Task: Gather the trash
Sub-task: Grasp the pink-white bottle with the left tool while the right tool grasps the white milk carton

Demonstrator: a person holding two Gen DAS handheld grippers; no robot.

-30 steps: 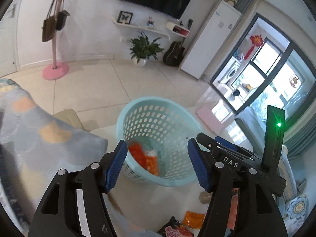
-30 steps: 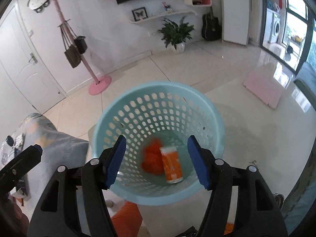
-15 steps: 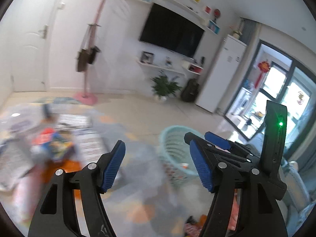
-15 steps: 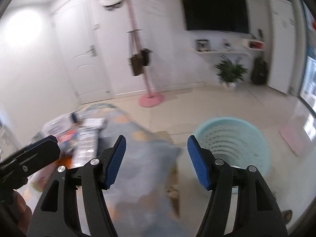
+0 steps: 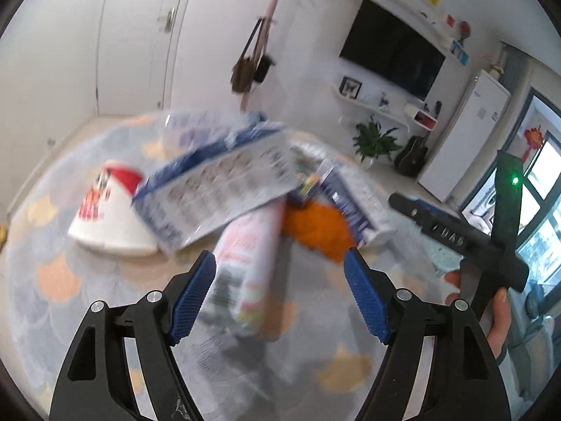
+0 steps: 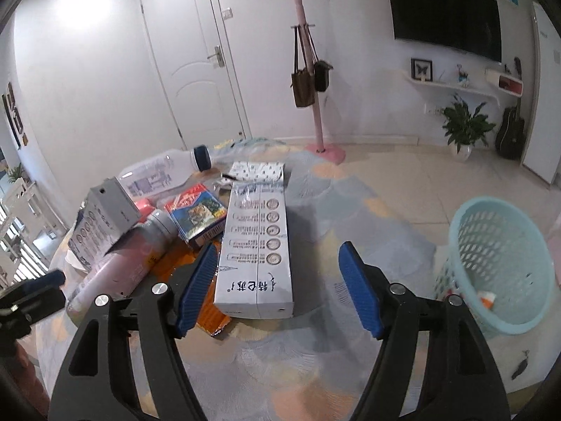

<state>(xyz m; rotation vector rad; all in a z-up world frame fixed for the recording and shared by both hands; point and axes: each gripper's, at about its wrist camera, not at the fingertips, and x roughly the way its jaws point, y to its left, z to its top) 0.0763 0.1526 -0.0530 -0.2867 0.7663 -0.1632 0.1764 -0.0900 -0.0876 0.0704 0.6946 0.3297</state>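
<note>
A pile of trash lies on the patterned tablecloth (image 6: 280, 368). In the right wrist view my right gripper (image 6: 277, 286) is open and empty, just in front of a long white carton (image 6: 257, 245). Beside the carton lie a pink bottle (image 6: 122, 266), a blue box (image 6: 196, 215), an orange wrapper (image 6: 210, 312) and a clear bottle (image 6: 164, 172). The light blue basket (image 6: 501, 263) stands on the floor at the right. In the blurred left wrist view my left gripper (image 5: 280, 298) is open and empty over the pink bottle (image 5: 250, 256), near an orange wrapper (image 5: 315, 228).
A pink coat stand (image 6: 308, 70) with bags stands behind the table. A white door (image 6: 193, 56), a wall TV (image 6: 445, 10), a potted plant (image 6: 463, 126) and a guitar (image 6: 512, 133) line the far walls. The right gripper's body (image 5: 466, 238) shows in the left wrist view.
Both grippers have swung left from above the basket to the trash pile on the table. Both have stayed open and empty.
</note>
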